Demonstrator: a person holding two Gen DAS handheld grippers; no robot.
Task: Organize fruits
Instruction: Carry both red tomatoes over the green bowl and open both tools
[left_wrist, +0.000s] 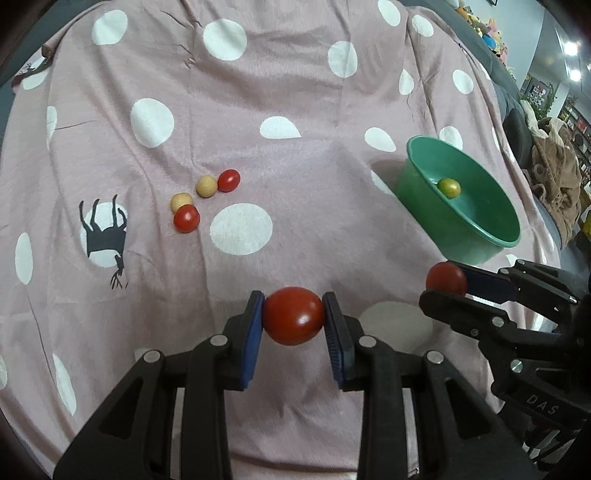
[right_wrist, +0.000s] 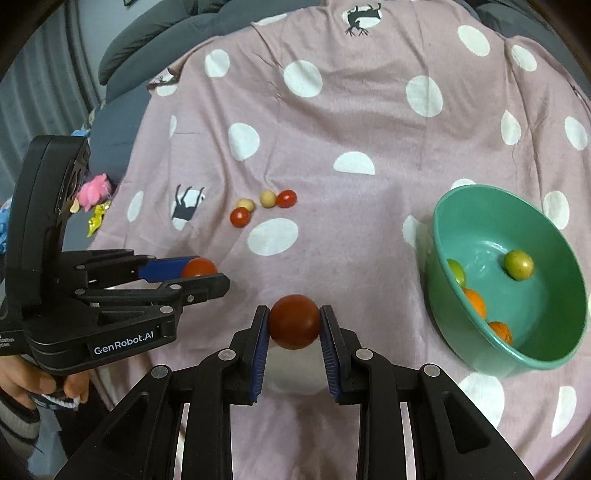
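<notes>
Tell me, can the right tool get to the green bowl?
Probably yes. The right tool, shut on a red tomato, has only bare cloth between it and the green bowl, and the bowl's top is open.

A dark red tomato (right_wrist: 294, 321) is clamped between the blue-padded fingers (right_wrist: 260, 339) of the right gripper (right_wrist: 294, 326), above a pink cloth (right_wrist: 369, 122) with white dots. At the left, the left gripper (right_wrist: 201, 275) (marked GenRobot.AI on its side) is seen from the side, closed on a second red tomato (right_wrist: 197, 267); a hand (right_wrist: 44, 384) is wrapped round its handle. A green bowl (right_wrist: 480, 206) stands on the cloth to the right, and two green fruits (right_wrist: 518, 264) and two orange fruits (right_wrist: 474, 301) are held in it. Farther back, two small red tomatoes (right_wrist: 240, 217) and two pale yellow fruits (right_wrist: 267, 198) lie close together on the cloth.
</notes>
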